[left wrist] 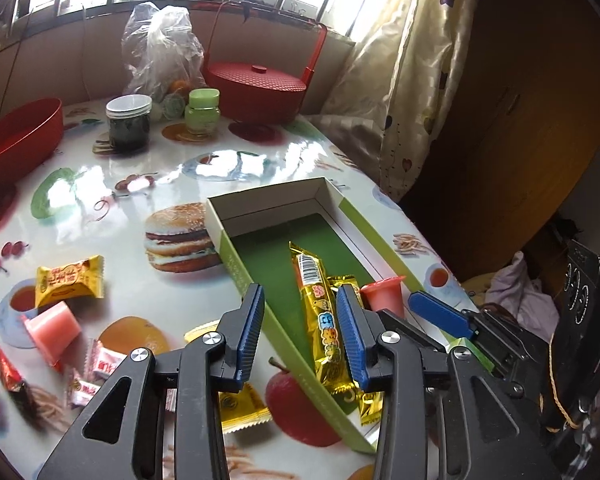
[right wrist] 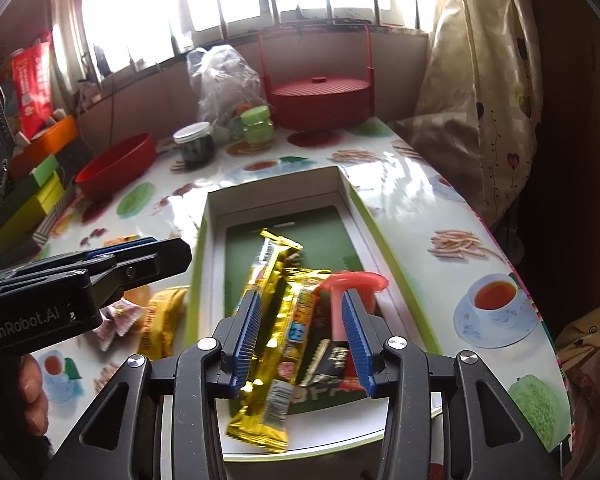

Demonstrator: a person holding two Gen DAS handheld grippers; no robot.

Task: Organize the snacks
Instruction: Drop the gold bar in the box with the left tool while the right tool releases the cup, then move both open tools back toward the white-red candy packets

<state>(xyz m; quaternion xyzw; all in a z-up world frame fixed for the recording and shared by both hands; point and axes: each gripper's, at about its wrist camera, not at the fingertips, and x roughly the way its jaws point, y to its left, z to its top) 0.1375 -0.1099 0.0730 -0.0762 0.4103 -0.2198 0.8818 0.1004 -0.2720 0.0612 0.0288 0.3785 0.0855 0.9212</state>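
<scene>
A long open box with green walls [left wrist: 364, 232] [right wrist: 204, 240] lies on the printed tablecloth. Inside it are gold snack bars [left wrist: 316, 300] [right wrist: 268, 280], a red jelly cup [left wrist: 384, 296] [right wrist: 356, 280] and a black packet [right wrist: 332, 360]. My left gripper [left wrist: 300, 294] hangs open over the box's near left wall, and its pads are clear of the bar below. My right gripper [right wrist: 300, 298] is open above the gold bars without pressing on them. Left of the box lie a yellow candy [left wrist: 68, 280], a pink jelly cup [left wrist: 52, 328], small pink-white candies [left wrist: 104, 364] and a yellow packet [left wrist: 240, 404].
At the back of the table stand a red bowl [left wrist: 16, 136], a dark jar [left wrist: 128, 120], a green jar [left wrist: 202, 108], a plastic bag [left wrist: 160, 40] and a red lidded basket [left wrist: 256, 84]. A curtain [left wrist: 420, 80] hangs past the table's right edge. Coloured boxes [right wrist: 40, 192] are stacked at the left.
</scene>
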